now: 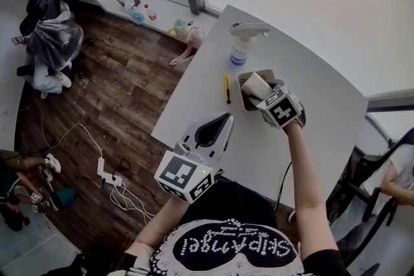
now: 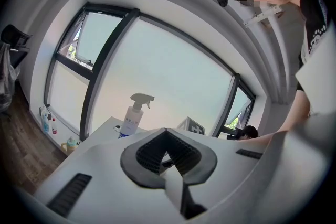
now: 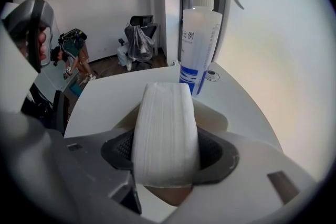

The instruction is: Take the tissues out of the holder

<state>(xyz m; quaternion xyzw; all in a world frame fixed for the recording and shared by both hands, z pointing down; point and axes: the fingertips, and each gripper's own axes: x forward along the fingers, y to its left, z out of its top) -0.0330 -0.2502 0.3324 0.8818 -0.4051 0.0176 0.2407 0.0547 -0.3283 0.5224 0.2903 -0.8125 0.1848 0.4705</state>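
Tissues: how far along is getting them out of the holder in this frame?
Done: the right gripper is shut on the tissue stack. In hand: the lift. The stack stands tall out of the holder, but its lower end looks to be inside, with the rim showing around it. Left to do: pulling it clear and setting it on the table. The left gripper is shut and empty at the table's near edge.

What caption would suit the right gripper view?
Right hand-held gripper clamps a white folded tissue stack beside a white spray bottle.
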